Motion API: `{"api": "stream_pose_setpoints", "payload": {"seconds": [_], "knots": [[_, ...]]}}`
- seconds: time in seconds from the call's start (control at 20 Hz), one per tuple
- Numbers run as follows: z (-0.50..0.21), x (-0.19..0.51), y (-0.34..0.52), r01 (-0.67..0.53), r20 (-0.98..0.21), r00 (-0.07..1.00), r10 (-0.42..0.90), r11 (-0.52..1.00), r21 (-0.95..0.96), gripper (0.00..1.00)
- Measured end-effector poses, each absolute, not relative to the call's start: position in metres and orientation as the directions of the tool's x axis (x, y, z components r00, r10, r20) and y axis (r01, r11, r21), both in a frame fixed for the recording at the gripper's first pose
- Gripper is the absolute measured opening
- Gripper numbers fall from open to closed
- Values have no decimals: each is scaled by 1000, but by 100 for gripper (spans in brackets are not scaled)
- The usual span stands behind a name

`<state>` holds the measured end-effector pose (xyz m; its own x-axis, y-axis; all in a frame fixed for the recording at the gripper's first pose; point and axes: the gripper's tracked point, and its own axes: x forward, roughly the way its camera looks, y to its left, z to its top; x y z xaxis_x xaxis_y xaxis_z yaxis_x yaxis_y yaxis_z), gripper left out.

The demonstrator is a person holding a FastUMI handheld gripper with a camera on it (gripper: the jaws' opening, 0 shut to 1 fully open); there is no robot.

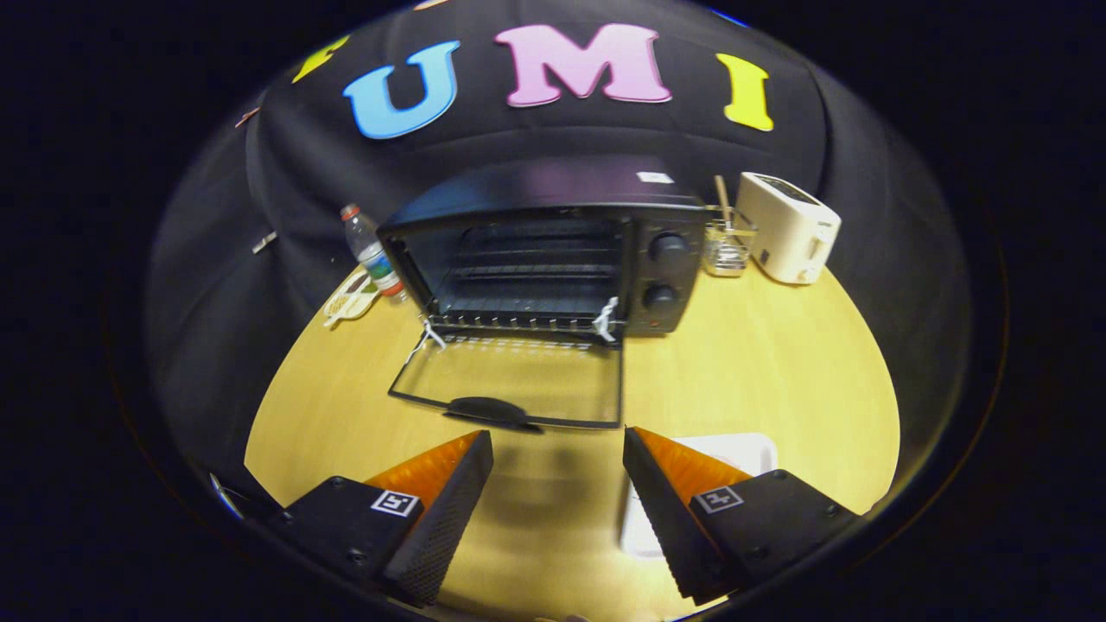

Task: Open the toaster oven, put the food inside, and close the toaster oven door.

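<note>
Smooth wooden table (760, 363), glass oven door (518, 380)

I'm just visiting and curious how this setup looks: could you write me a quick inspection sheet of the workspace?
Surface: wooden table.
Job's things: toaster oven with door folded down flat; white tray partly behind one finger, food not discernible.
Clutter: water bottle, white toaster, wire basket, small packet.
Grippers: gripper open, holding nothing, just short of the door.
Cables: nothing seen.
Surroundings: black cloth wall.
</note>
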<state>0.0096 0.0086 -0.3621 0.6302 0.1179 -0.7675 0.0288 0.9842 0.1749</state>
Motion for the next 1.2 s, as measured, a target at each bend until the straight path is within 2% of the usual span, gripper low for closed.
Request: {"api": "stream_pose_setpoints", "payload": {"seconds": [0.15, 0.35, 0.55, 0.7, 0.8, 1.05, 1.15, 1.2], "knots": [[-365, -6, -72, 79, -781, 623, 31, 992, 103, 98], [-401, -32, -147, 84, -843, 535, -54, 996, -11, 98], [-445, -48, -158, 68, -903, 429, -22, 998, 8, 91], [-468, -53, -170, 69, -923, 384, -33, 998, -7, 92], [-474, -51, -169, 90, -929, 369, -17, 996, 18, 78], [-489, -54, -162, 51, -945, 328, 6, 998, 24, 78], [-494, -56, -160, 40, -952, 305, 2, 999, 15, 64], [-497, -58, -159, 33, -957, 289, 4, 999, 14, 64]]}}
